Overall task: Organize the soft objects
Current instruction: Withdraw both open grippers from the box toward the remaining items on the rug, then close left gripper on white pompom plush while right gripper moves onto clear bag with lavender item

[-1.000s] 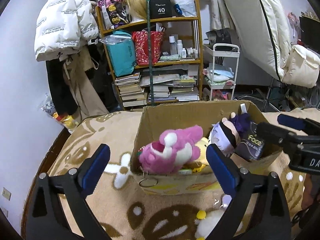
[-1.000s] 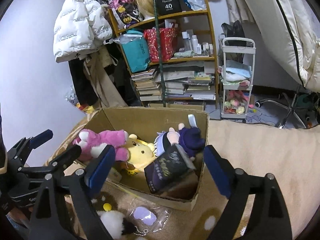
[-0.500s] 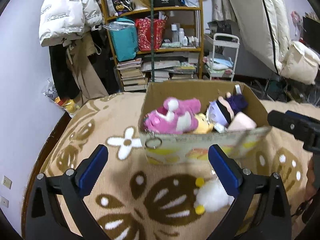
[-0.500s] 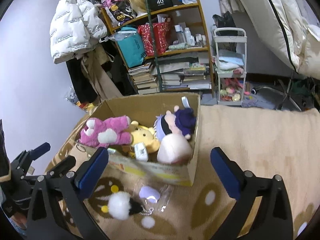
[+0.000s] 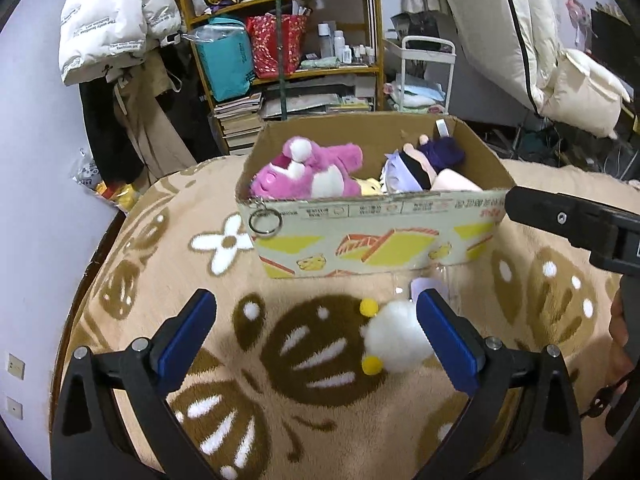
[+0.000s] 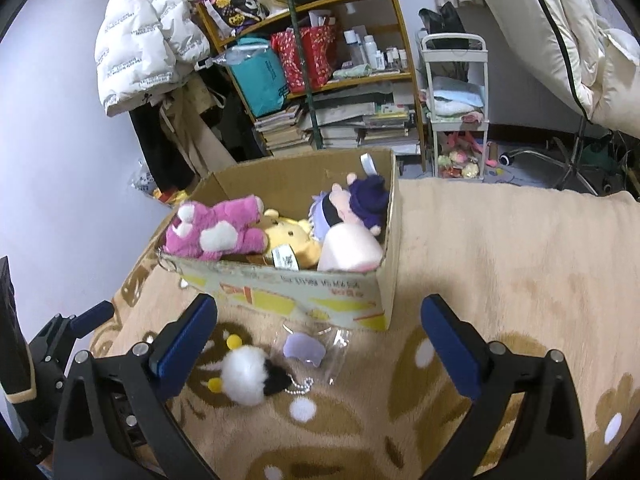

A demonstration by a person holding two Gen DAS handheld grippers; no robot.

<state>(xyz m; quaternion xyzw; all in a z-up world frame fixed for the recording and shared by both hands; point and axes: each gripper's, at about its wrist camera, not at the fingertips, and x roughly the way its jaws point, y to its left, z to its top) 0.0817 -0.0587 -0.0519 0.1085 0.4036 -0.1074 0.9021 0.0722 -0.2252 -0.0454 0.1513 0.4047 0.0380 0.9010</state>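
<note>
A cardboard box (image 5: 372, 236) (image 6: 304, 296) stands on the tan patterned blanket and holds a pink plush (image 5: 308, 172) (image 6: 216, 232), a yellow plush (image 6: 288, 236), a purple-haired doll (image 5: 424, 160) (image 6: 360, 204) and a pale pink plush (image 6: 350, 252). A white fluffy pompom toy (image 5: 394, 340) (image 6: 244, 376) with yellow balls lies on the blanket in front of the box, beside a clear bag with a purple piece (image 6: 306, 352). My left gripper (image 5: 316, 336) is open, its right finger next to the pompom. My right gripper (image 6: 320, 344) is open and empty above the bag.
A wooden shelf (image 5: 288, 40) with bags, bottles and books stands behind the box. A white cart (image 6: 456, 112) is to its right. A white puffer jacket (image 5: 108, 16) hangs at left. Bedding (image 5: 520, 40) leans at right. The blanket (image 6: 520, 260) stretches right of the box.
Both grippers have pulled back and lowered from over the box. The dark packet is no longer seen in the box, and the pompom and bag now lie between the fingers.
</note>
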